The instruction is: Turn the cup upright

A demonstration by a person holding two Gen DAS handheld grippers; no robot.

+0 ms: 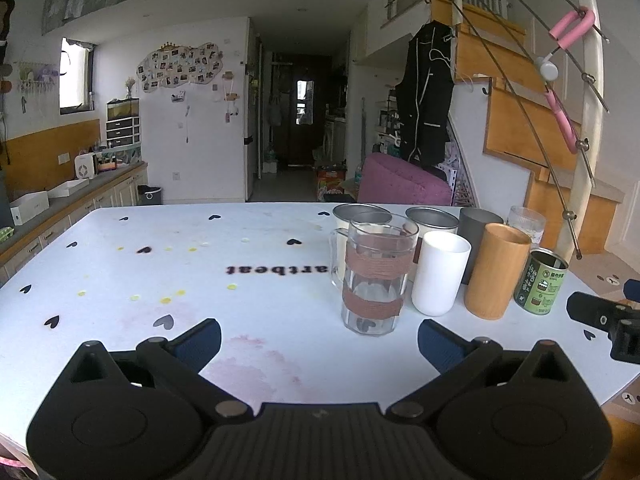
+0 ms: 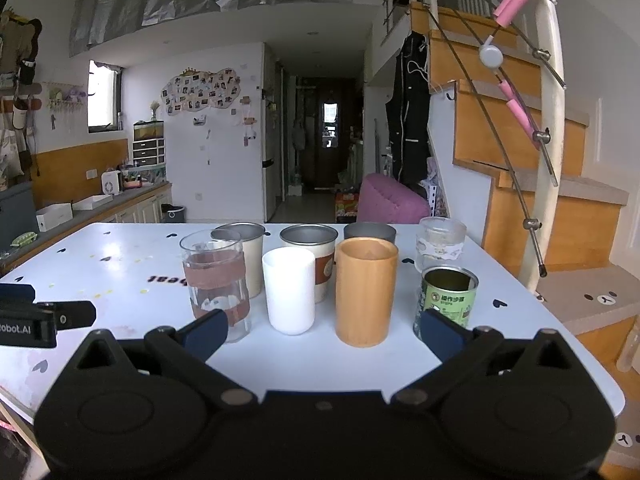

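Several cups stand upright in a cluster on the white table (image 1: 160, 272). A glass mug with brown bands (image 1: 374, 276) is nearest my left gripper (image 1: 320, 340), which is open and empty just in front of it. Beside it stand a white cup (image 1: 438, 274), a bamboo cup (image 1: 496, 272) and a green tin (image 1: 542, 282). In the right wrist view the glass mug (image 2: 218, 284), white cup (image 2: 289, 290), bamboo cup (image 2: 366, 290) and green tin (image 2: 448, 296) stand in a front row. My right gripper (image 2: 322, 330) is open and empty before them.
Behind the front row stand two metal-rimmed cups (image 2: 244, 252) (image 2: 310, 256), a dark grey cup (image 2: 370, 232) and a ribbed glass (image 2: 440, 244). A wooden staircase with a railing (image 2: 540, 136) rises to the right. A counter (image 1: 60, 204) runs along the left.
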